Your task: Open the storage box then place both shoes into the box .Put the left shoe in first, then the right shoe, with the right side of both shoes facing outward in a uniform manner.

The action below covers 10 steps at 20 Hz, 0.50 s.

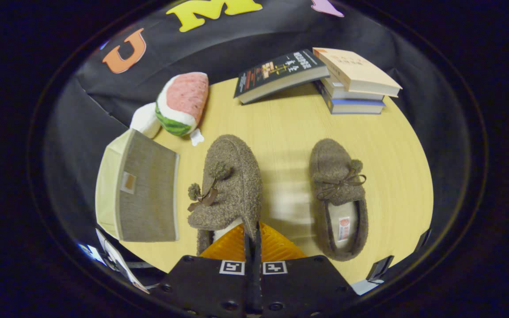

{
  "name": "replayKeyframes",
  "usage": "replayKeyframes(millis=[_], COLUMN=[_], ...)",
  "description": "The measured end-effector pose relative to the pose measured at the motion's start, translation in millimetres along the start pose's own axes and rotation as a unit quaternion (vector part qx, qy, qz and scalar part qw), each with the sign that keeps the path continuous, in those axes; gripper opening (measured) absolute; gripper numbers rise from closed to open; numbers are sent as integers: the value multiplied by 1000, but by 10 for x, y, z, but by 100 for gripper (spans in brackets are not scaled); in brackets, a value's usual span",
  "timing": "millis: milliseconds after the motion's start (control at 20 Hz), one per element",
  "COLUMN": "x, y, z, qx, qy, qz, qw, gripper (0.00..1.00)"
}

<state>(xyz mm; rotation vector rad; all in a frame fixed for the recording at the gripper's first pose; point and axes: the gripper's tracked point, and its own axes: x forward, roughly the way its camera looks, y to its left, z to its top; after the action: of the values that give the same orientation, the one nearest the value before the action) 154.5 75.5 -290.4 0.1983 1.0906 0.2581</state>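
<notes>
**Jaws clamped on one slipper's heel rim**

I see the gripper (252, 240) with its jaws drawn together, pinching the heel edge of a fuzzy brown slipper (230, 185). It is tipped on its side, its pom-pom bow facing 9 o'clock. The second slipper (337, 194) lies flat at about 2 o'clock from the jaws, pale lining showing. The storage box (142, 190), beige with a grey woven face, sits at 10 o'clock. Farther across the light wooden tabletop (290, 123) are a watermelon-slice plush (179, 104) and stacked books (351, 84) at 1 o'clock.
</notes>
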Motion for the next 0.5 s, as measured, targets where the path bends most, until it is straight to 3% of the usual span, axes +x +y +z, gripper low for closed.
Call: replayKeyframes(millis=[300,500], x=[-675,-761], y=[979,1811], z=[288,281], qx=[-45,-93], qy=[-49,-55], qz=[53,85], qw=[996,990], gripper=[0,0])
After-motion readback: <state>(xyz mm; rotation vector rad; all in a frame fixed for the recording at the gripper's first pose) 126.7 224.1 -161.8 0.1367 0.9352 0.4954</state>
